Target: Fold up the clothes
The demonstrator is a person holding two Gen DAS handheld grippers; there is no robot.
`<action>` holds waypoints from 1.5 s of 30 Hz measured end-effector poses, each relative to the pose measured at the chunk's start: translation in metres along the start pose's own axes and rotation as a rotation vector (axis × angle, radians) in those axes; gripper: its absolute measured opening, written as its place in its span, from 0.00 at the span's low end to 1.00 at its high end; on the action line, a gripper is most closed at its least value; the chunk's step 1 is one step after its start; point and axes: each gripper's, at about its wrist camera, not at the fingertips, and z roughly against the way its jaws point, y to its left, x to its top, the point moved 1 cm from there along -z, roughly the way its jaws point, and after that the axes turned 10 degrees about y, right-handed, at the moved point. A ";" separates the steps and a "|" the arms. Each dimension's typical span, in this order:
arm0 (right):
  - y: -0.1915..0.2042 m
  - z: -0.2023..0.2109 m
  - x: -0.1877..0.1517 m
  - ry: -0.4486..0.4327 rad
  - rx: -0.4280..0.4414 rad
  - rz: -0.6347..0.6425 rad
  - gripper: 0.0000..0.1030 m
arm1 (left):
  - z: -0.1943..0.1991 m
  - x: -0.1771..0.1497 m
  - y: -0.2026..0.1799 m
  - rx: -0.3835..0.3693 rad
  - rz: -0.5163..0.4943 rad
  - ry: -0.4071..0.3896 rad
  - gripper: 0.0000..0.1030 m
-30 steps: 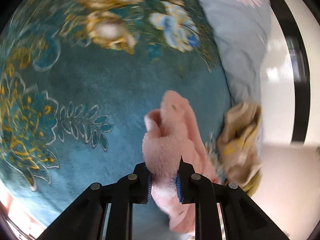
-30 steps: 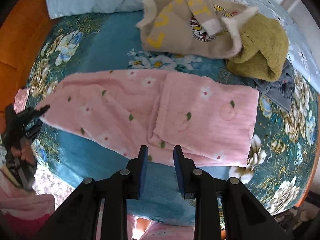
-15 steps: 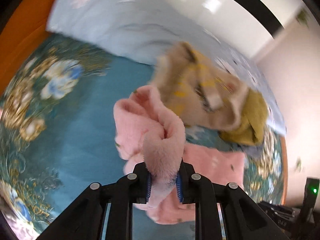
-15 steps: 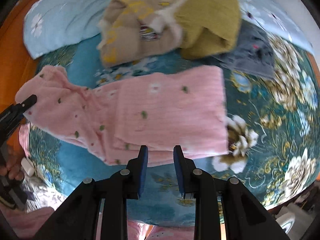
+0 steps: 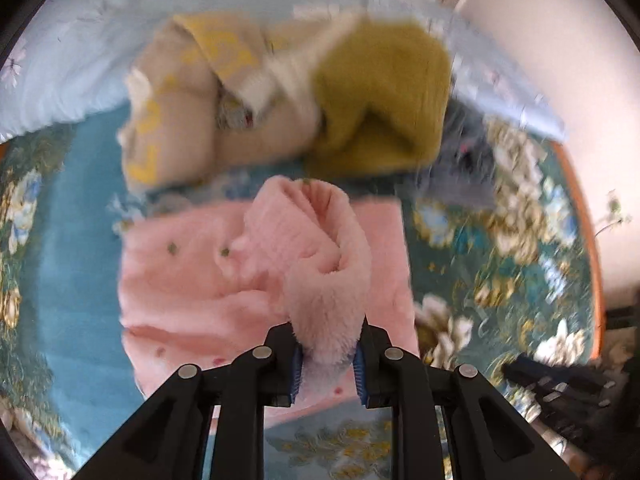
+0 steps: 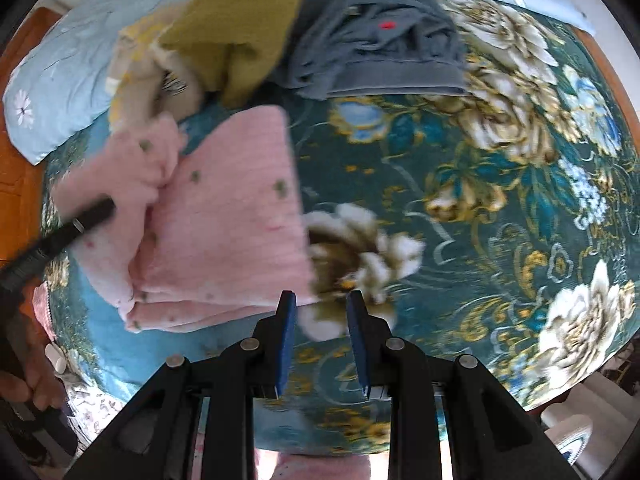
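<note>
The left claw grips a bunched end of the pink fleece garment, which lies partly folded on the teal floral bed. The right claw hangs with its jaws apart, holding nothing. Yellow lettering on the beige sweater is blurred, unreadable; motion smears the left view.

Bare bedspread rightward; clothes pile blocks beyond.

I can't read any text from here. The beige sweater, ahead and left of my left hand-held gripper, carries yellow letters, too blurred to make out.
</note>
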 end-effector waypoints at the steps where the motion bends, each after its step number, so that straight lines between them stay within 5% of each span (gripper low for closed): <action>1: -0.006 0.002 0.003 -0.003 -0.001 -0.001 0.26 | -0.005 -0.002 -0.002 -0.003 0.012 0.017 0.23; 5: -0.018 0.003 0.008 -0.003 0.007 0.005 0.26 | -0.019 -0.007 -0.008 -0.009 0.054 0.075 0.29; 11: -0.018 0.000 0.015 0.002 0.037 0.023 0.26 | -0.011 -0.010 -0.006 -0.058 0.087 0.128 0.58; 17: 0.002 0.004 0.027 -0.028 0.127 0.036 0.26 | 0.038 -0.021 0.031 -0.122 0.176 0.059 0.64; 24: 0.040 -0.017 0.047 0.001 0.315 0.095 0.38 | 0.081 -0.057 0.136 -0.072 0.512 -0.007 0.64; 30: 0.090 -0.042 0.078 0.047 0.414 0.192 0.44 | 0.090 -0.093 0.183 -0.053 0.678 0.011 0.64; 33: 0.112 -0.054 0.099 0.060 0.426 0.229 0.55 | 0.090 -0.100 0.191 -0.054 0.716 0.028 0.64; 39: 0.119 -0.086 0.137 0.112 0.386 0.199 0.55 | 0.087 -0.098 0.193 -0.045 0.712 0.055 0.64; 45: 0.144 -0.091 0.138 0.113 0.383 0.278 0.55 | 0.074 -0.094 0.200 -0.075 0.756 0.095 0.64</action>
